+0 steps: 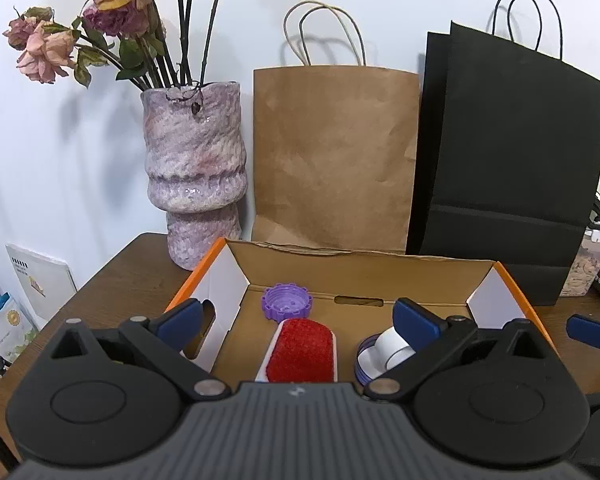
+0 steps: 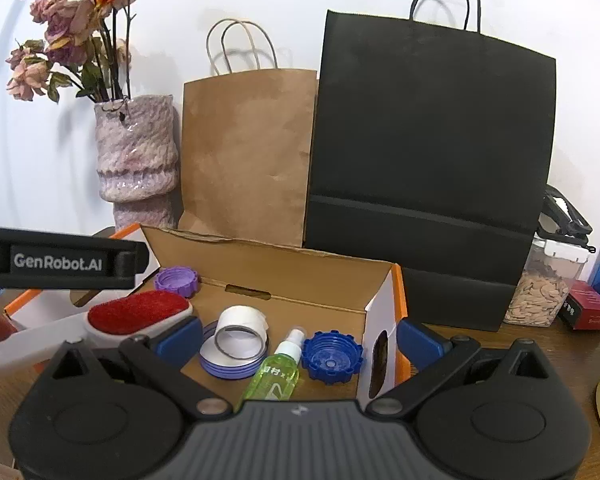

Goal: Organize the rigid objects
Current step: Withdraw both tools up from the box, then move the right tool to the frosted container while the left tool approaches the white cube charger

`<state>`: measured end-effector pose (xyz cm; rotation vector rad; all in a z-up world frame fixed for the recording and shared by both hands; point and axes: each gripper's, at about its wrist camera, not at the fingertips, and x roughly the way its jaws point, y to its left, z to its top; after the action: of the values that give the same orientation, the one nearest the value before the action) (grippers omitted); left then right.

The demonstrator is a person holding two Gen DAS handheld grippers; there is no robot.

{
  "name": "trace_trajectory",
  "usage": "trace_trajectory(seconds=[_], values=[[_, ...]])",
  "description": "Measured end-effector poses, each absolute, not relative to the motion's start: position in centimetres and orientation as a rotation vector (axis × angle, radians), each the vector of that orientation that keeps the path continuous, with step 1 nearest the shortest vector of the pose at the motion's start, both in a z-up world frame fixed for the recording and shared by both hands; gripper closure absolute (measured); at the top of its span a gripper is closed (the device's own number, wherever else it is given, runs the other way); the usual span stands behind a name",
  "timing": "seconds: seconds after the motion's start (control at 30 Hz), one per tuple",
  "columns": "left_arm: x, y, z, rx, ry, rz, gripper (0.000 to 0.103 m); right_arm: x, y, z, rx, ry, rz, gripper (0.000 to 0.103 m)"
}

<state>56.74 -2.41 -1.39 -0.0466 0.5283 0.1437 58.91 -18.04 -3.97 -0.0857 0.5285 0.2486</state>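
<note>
An open cardboard box [image 1: 364, 276] [image 2: 300, 276] with orange edges sits on the wooden table. In it lie a purple cap [image 1: 287, 303] [image 2: 177, 280], a red lint brush with a white handle [image 1: 302, 350] [image 2: 138, 312], a white tape roll [image 1: 388, 346] [image 2: 240, 330] on a purple lid, a green spray bottle [image 2: 278, 372] and a blue cap [image 2: 331, 358]. My left gripper [image 1: 300, 320] is open above the brush and holds nothing. My right gripper [image 2: 298, 338] is open above the box's right end and holds nothing.
A pink vase [image 1: 196, 176] [image 2: 138, 160] with dried roses, a brown paper bag [image 1: 332, 156] [image 2: 248, 152] and a black paper bag [image 1: 508, 160] [image 2: 432, 152] stand behind the box. A clear container [image 2: 544, 292], a red box [image 2: 588, 308] stand at the right.
</note>
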Motion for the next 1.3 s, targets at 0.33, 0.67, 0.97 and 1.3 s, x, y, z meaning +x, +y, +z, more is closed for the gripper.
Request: trace_trajectory(seconds=[0.33,0.67,0.97,1.3], values=[[54.6,-2.0,-1.0,-0.050,0.527,0.126,0.000,56.7,-18.8,-3.5,-0.083,0.510,0.247,0.000],[51.9,-1.5,-0.7,-0.058,0.525,0.119,0.000,53.4,-19.5,-3.1,-0.080,0.494,0.249,0.000],[48.8,-1.1,-0.7,-0.060,0.530,0.113,0.000,50.4,-20.2,-3.2,-0.077,0.502,0.242,0.000],[45.2,-0.8,-0.6,-0.062,0.531,0.109,0.000,46.8,-20.9,-3.4,-0.073,0.512,0.234,0.000]])
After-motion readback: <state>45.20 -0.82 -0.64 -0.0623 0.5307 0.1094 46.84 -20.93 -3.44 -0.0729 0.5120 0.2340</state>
